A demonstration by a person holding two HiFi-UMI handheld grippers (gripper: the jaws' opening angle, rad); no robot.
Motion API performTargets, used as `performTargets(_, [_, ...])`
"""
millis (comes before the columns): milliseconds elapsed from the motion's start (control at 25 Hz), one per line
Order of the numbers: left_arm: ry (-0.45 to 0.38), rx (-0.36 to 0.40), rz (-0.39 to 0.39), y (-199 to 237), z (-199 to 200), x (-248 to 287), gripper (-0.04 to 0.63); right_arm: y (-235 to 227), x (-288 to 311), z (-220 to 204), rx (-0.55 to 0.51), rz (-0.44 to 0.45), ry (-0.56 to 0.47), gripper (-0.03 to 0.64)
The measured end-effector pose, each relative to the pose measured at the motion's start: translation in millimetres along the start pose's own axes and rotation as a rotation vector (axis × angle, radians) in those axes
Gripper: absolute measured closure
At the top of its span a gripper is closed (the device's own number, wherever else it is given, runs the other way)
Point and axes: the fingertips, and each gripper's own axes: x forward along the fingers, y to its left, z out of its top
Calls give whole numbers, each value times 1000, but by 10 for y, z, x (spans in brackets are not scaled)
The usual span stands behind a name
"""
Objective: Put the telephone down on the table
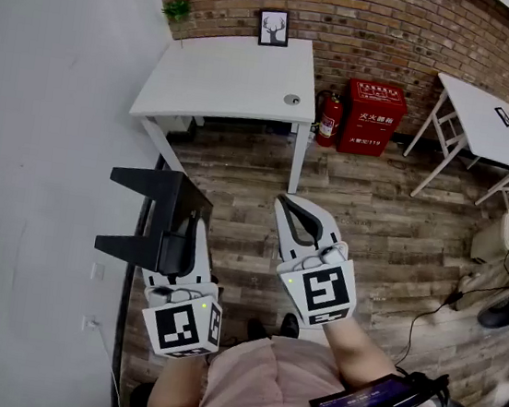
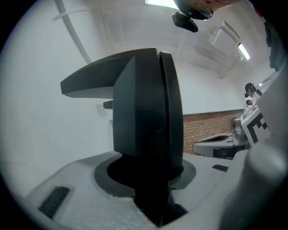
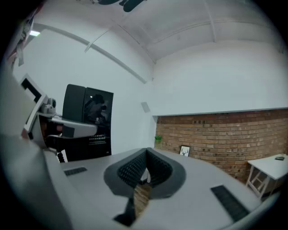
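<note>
The left gripper point(image 2: 148, 173) has its fingers point(image 2: 81, 193) clamped on the telephone point(image 2: 144, 112), a black handset. The grip is across the middle of the grip bar, and the dark pads press it from both sides. In the left gripper view the handset stands up out of the jaws and fills the middle of the frame. One flared end juts toward the upper left against the white wall.

The right gripper point(image 3: 146, 161) is clenched on nothing. Its ribbed pads meet in a closed wedge, with only brick wall and floor showing past them. From the head view it sits just right of centre, beside the left one and apart from the handset.

Further out, the head view puts the handset at left of centre. Its two ends point toward the left edge, and it hangs in the air over the plank floor point(image 1: 374, 214) close to the white wall. It rests on nothing.

The white table point(image 1: 225, 73) I take to be the goal is in the upper middle of the frame, against the brick wall. It carries a small framed picture point(image 1: 274, 27), a bit of greenery point(image 1: 177, 8) and a small round thing point(image 1: 292, 100); most of its top is bare. A second white table point(image 1: 485, 112) stands at upper right, with a red fire extinguisher point(image 1: 330, 119) and a red box point(image 1: 373, 118) between the two.

As I read it, the pick-up is done and the handset is securely in hand, but it is well apart from either table. It has yet to be carried over, lowered onto a bare patch and let go.
</note>
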Motion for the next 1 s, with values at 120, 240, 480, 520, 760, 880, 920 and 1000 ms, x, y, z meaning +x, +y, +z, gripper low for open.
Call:
performTargets(120, [2,0,-4,-17,-8,-5,436,-5,-13,8,2,0,-1,614])
performTargets(240, [1,4,-6,-38,15,-3,436,-8,-19,23,-1,1,-2,614])
performTargets(480, [-2,0,-19,-75,15,1,436,4,-32,22,-6,5,-6,614])
performTargets(520, [3,-3,-26,-85,3,7,436,-2,-33,21,-6,5,-6,614])
performTargets(760, [48,-33,-203,-289,6,66,436,-24,-83,-18,17,81,30,612])
performTargets(880, [78,-42,-335,-404,23,93,436,23,-121,-19,51,207,22,593])
performTargets(920, [87,-40,-384,-455,35,97,436,45,-138,-25,52,262,19,519])
performTargets(1000, [100,-44,-490,-568,79,94,436,93,-178,-28,65,378,12,422])
